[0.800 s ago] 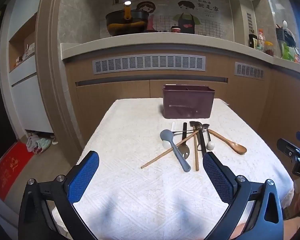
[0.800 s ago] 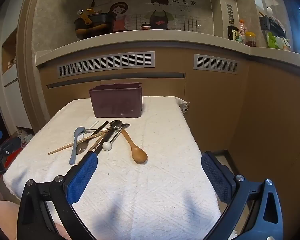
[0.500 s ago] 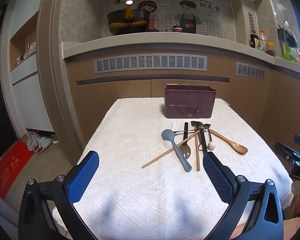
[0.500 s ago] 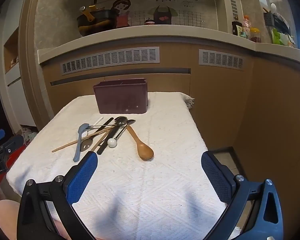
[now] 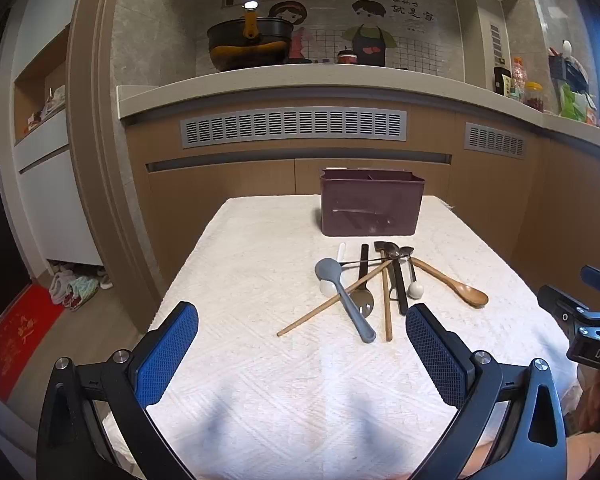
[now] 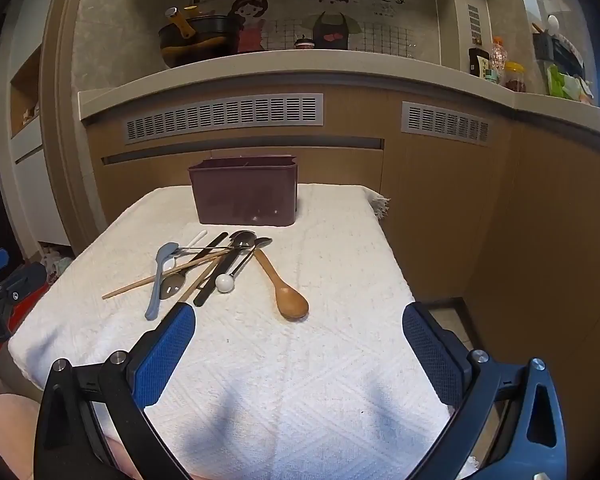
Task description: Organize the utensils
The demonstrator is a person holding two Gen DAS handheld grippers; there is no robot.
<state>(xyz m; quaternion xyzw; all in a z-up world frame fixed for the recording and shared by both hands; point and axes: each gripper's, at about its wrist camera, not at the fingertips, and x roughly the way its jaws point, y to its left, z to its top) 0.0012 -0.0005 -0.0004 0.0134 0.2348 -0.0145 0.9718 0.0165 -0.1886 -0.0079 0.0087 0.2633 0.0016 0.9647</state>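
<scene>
Kitchen wall (image 5: 404,4): Chinese lettering | left tool (image 5: 302,350), right tool (image 6: 299,354): wide open, empty

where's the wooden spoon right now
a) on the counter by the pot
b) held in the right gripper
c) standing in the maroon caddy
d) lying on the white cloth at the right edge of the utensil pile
d: the wooden spoon lies flat on the white cloth, rightmost in the pile, in front of the maroon caddy; the right gripper is open and empty.

The maroon caddy (image 5: 371,208) hides its inside behind its near wall. Just before the caddy, the white spoon (image 5: 341,251) lies mostly under the grey spoon (image 5: 342,294). The counter (image 6: 300,380) is cut off below.
</scene>
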